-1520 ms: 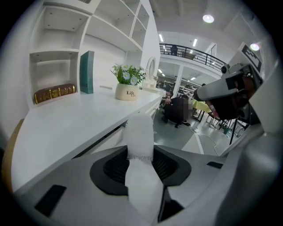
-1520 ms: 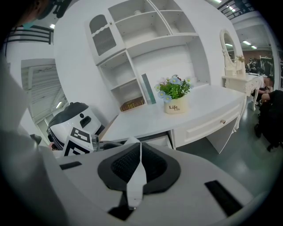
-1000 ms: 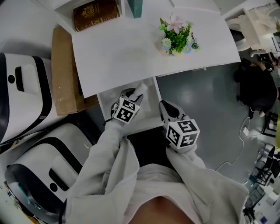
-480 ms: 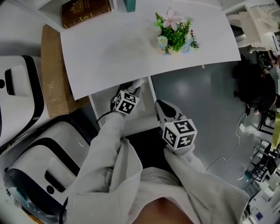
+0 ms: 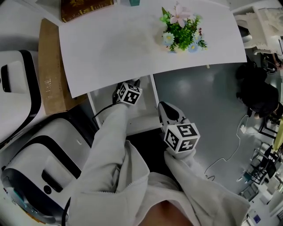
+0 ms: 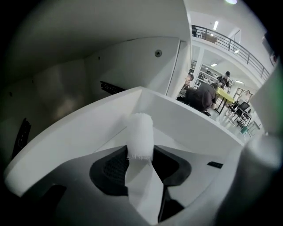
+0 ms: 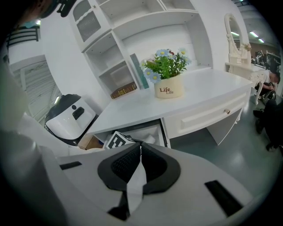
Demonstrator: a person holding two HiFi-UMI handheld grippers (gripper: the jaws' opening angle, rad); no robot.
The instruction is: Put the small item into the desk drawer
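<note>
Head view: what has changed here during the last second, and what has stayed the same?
The left gripper has pushed further forward and down into the open white desk drawer, up to the desktop's edge. Its jaws stay clamped on the small white fluffy roll; nothing was let go. The right gripper stays shut and empty beside the drawer's front right corner. The potted flowers stand as before.

Mock study set up inside a big open hall
White surface (image 5: 128,44) with shelves (image 7: 116,66), book (image 5: 86,9) and flower pot (image 7: 168,89); bare grey floor (image 5: 199,101); balcony railing (image 6: 230,43) overhead.
</note>
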